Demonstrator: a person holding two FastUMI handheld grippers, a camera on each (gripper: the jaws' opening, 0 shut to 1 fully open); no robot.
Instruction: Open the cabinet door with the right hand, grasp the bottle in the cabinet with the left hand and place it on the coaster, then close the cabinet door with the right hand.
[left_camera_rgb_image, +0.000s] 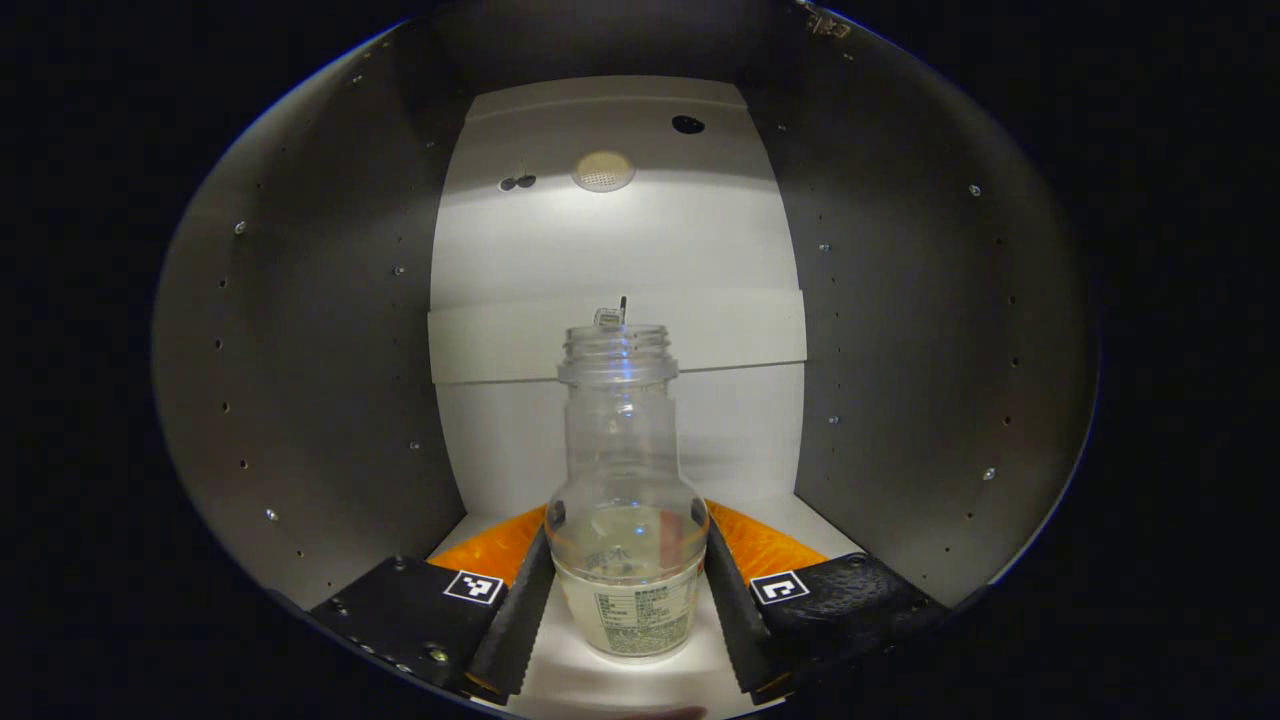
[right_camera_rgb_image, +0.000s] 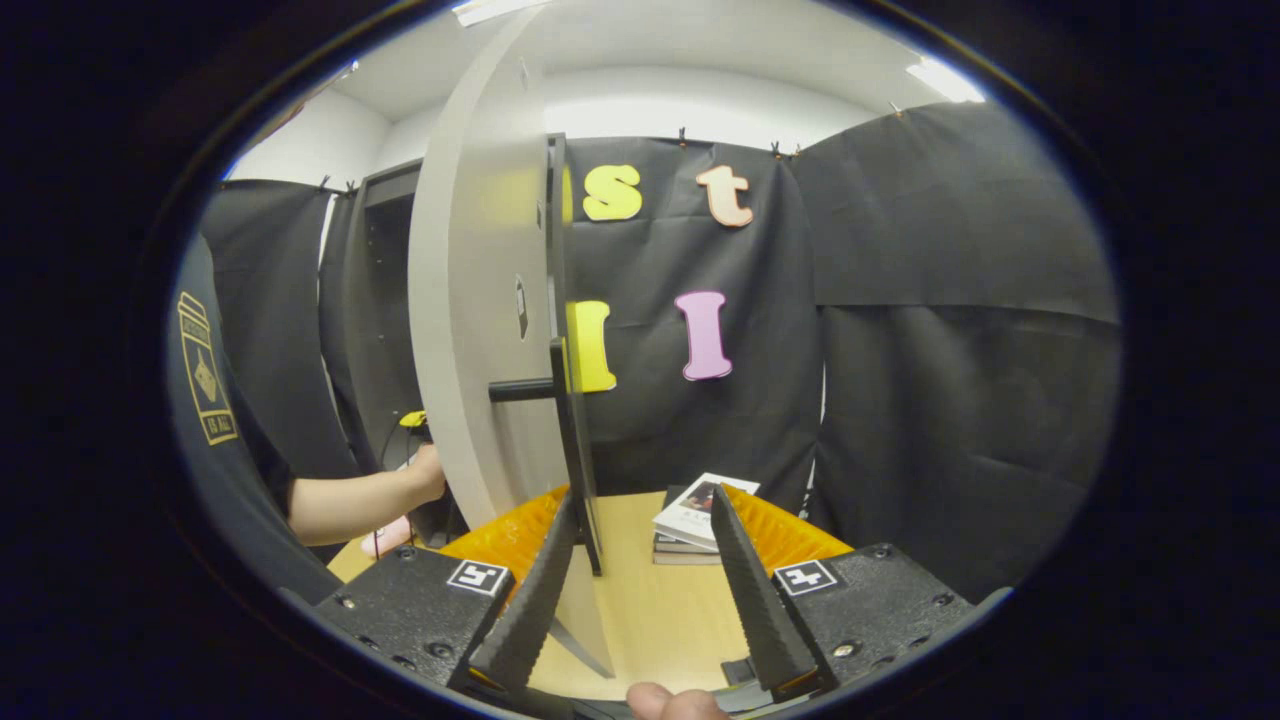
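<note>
1. Your left gripper (left_camera_rgb_image: 627, 600) is inside the cabinet (left_camera_rgb_image: 300, 350), jaws spread around the bottle (left_camera_rgb_image: 625, 500), apparently not yet clamping.
2. Close them, then lift out.
3. Your right gripper (right_camera_rgb_image: 640, 590) rests open beside the door (right_camera_rgb_image: 480, 330).

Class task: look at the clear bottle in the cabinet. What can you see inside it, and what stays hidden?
The bottle has no cap. Its upper part looks empty; a pale cloudy layer sits in the lower part. The label hides part of that layer, and whether it is liquid cannot be told.

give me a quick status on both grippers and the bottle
Left gripper inside cabinet, fingers flanking the bottle, grip unconfirmed. Right gripper open beside the open door. Nothing blocking.
</note>
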